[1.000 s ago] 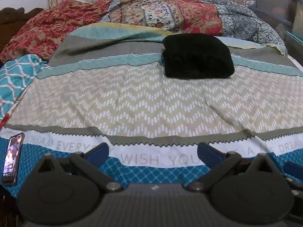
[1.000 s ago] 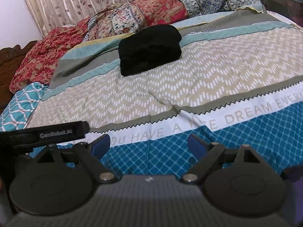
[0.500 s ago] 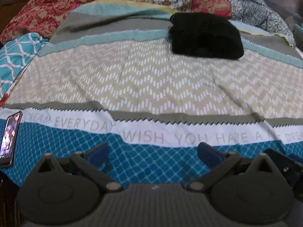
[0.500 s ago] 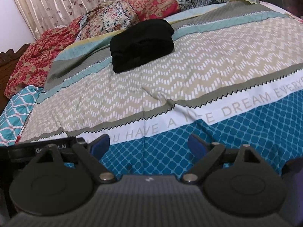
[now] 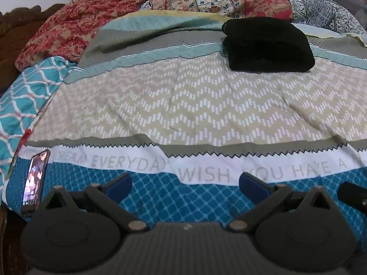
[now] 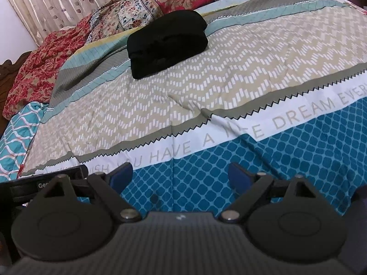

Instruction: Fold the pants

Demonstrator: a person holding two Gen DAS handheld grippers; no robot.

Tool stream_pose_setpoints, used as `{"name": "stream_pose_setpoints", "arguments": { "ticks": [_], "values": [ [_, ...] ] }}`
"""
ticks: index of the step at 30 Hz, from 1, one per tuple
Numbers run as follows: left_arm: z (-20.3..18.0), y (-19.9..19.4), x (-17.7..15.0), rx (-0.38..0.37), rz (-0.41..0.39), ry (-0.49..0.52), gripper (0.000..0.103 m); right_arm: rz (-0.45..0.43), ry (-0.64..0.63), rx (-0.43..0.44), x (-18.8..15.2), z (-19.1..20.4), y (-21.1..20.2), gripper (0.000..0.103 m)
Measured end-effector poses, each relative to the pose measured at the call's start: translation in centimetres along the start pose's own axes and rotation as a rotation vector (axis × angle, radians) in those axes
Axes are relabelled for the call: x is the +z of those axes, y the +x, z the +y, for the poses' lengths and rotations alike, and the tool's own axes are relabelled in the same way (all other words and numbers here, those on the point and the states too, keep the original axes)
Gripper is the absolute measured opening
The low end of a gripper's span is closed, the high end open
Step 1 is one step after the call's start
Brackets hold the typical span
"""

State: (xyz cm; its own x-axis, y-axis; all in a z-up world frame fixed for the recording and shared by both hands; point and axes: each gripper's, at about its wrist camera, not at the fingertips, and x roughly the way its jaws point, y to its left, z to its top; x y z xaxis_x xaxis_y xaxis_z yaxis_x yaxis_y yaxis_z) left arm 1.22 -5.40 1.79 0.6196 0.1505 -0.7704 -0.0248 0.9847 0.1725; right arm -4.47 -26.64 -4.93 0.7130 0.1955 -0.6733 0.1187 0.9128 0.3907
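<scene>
Left gripper (image 5: 185,184): black plastic all over, dull and not shiny. Two big round discs low down, one on each side, each with a faint ring pressed in the top. Small pointy triangle bumps above the discs. Thin black bars going out from two silver round screws near the middle. Blue fingertips (image 5: 119,184), flat and a bit rounded. Grey ribbed body between the discs, with a tiny white mark.

Right gripper (image 6: 181,178): same black discs, same silver screws, same blue fingertips (image 6: 238,176). Body with a woven dark pattern and a small white mark.
</scene>
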Motion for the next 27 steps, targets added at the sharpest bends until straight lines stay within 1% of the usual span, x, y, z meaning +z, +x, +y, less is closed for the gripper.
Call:
{"name": "stream_pose_setpoints", "arguments": {
  "ticks": [3,10,18,27],
  "values": [
    [0.06,0.06,0.04,0.013,-0.003,0.005,0.103,0.004,0.004,-0.005,-0.08,-0.01,0.10,0.092],
    [0.37,0.41,0.00,0.018,0.003,0.012,0.103,0.010,0.021,-0.011,-0.03,-0.17,0.19,0.092],
    [0.60,0.97,-0.35,-0.033,0.060,-0.003,0.103,0.012,0.026,-0.013,-0.18,0.18,0.20,0.092],
    [0.28,0.54,-0.57,-0.056,0.070,-0.003,0.103,0.005,0.028,-0.011,-0.16,0.38,0.04,0.092]
  ]
}}
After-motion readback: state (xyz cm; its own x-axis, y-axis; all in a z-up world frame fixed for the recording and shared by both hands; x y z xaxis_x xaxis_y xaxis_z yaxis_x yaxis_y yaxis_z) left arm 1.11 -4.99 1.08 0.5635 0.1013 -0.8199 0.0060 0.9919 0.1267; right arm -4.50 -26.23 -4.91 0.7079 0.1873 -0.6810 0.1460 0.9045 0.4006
